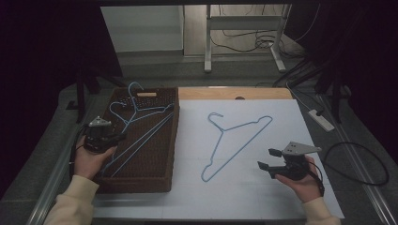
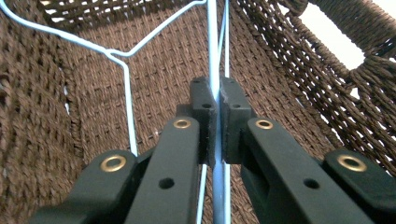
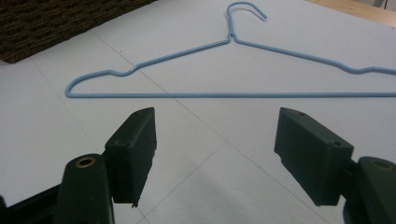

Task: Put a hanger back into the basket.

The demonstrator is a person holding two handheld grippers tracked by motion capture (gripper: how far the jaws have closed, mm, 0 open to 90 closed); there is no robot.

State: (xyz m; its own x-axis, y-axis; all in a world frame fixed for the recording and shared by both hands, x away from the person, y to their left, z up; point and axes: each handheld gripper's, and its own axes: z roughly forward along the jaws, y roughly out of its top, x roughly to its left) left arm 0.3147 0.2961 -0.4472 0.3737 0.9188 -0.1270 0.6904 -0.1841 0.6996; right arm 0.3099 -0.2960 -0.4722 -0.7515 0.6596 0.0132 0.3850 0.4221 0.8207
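Observation:
A brown woven basket (image 1: 141,185) stands on the left and holds blue wire hangers (image 1: 141,117). My left gripper (image 1: 119,137) reaches into it from its left rim. In the left gripper view this gripper (image 2: 215,93) is shut on a straight blue wire of a hanger (image 2: 213,42), with the basket's weave (image 2: 299,56) behind and a second hanger's neck (image 2: 127,93) to the left. Another blue hanger (image 1: 234,138) lies flat on the white sheet (image 1: 263,197). My right gripper (image 1: 266,158) rests open just right of it, and its view shows the gripper (image 3: 215,140) empty, facing that hanger's long bar (image 3: 229,94).
A wooden table strip (image 1: 234,93) shows beyond the sheet. A white power strip (image 1: 321,119) and a looped black cable (image 1: 356,164) lie off the table's right side. A metal frame's legs (image 1: 207,47) stand on the floor behind.

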